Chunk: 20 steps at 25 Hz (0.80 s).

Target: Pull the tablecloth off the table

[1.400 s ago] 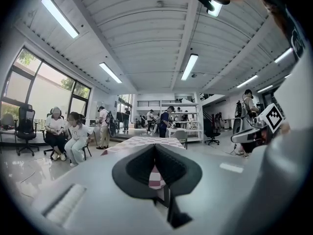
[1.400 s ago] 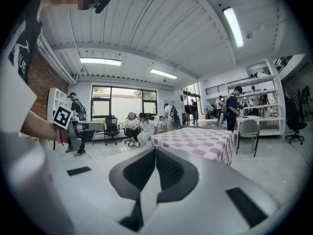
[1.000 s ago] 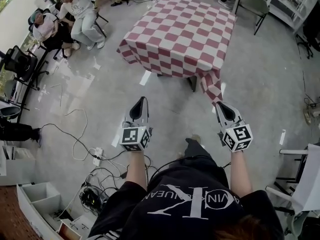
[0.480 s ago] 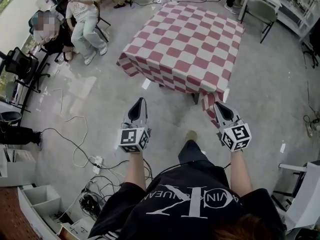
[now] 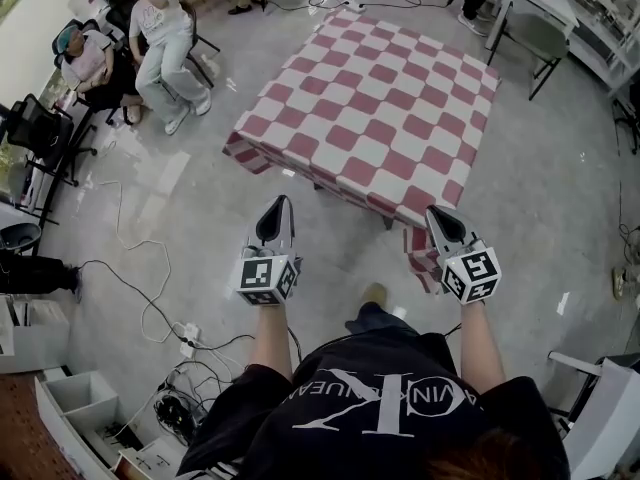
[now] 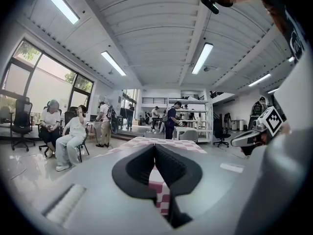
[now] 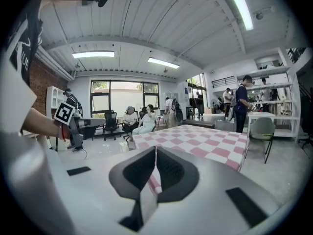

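Observation:
A red-and-white checked tablecloth (image 5: 380, 118) covers a square table and hangs over its edges. One corner droops at the near right (image 5: 424, 260). My left gripper (image 5: 284, 201) is shut and empty, just short of the near edge. In the head view my right gripper (image 5: 431, 211), also shut and empty, sits at the near right corner, above the drooping cloth. In the left gripper view the cloth (image 6: 168, 142) lies straight ahead beyond the shut left gripper (image 6: 154, 147). The right gripper view shows the cloth (image 7: 195, 141) ahead and to the right of the shut right gripper (image 7: 155, 149).
Two people sit on chairs (image 5: 160, 38) at the upper left, beside dark office chairs (image 5: 40, 128). Cables (image 5: 150, 278) trail over the floor at the left. A grey chair (image 5: 535, 33) stands beyond the table's far right corner. Open boxes (image 5: 80, 398) lie at the lower left.
The table has come nearer in the head view, as both grippers advanced toward it together. The right gripper now reaches the drooping corner. Both stay shut.

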Each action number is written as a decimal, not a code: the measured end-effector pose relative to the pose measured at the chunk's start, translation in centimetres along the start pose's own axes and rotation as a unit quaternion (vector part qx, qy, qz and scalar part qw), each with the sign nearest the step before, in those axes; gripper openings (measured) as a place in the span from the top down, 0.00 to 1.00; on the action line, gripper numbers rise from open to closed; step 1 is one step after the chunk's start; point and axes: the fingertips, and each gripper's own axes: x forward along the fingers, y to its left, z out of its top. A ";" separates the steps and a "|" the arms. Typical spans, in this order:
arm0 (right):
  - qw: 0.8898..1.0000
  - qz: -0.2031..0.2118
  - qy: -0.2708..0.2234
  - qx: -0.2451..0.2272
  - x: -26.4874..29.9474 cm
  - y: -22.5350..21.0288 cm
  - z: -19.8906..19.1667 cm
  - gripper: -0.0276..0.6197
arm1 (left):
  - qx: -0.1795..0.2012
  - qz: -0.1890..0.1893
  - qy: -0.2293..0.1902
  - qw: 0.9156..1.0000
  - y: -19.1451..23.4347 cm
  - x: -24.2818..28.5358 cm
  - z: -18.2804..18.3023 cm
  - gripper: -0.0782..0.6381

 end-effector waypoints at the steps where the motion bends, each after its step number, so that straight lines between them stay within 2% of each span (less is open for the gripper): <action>1: 1.000 0.001 0.002 0.000 0.6 -0.8 0.0 0.94 | -0.001 0.002 0.000 1.000 0.0 0.9 0.0 0.87; 9: 1.000 0.012 0.016 0.000 3.9 -5.6 -0.2 0.94 | -0.002 0.004 0.001 1.000 -0.3 6.8 0.0 0.87; 15: 0.999 0.018 0.025 0.010 5.0 -7.4 -0.7 0.94 | -0.012 0.001 0.007 1.000 -0.6 9.4 -0.2 0.87; 20: 0.999 0.014 0.035 0.021 5.9 -8.6 -1.4 0.94 | -0.004 -0.011 0.019 1.000 -0.7 11.5 -0.6 0.87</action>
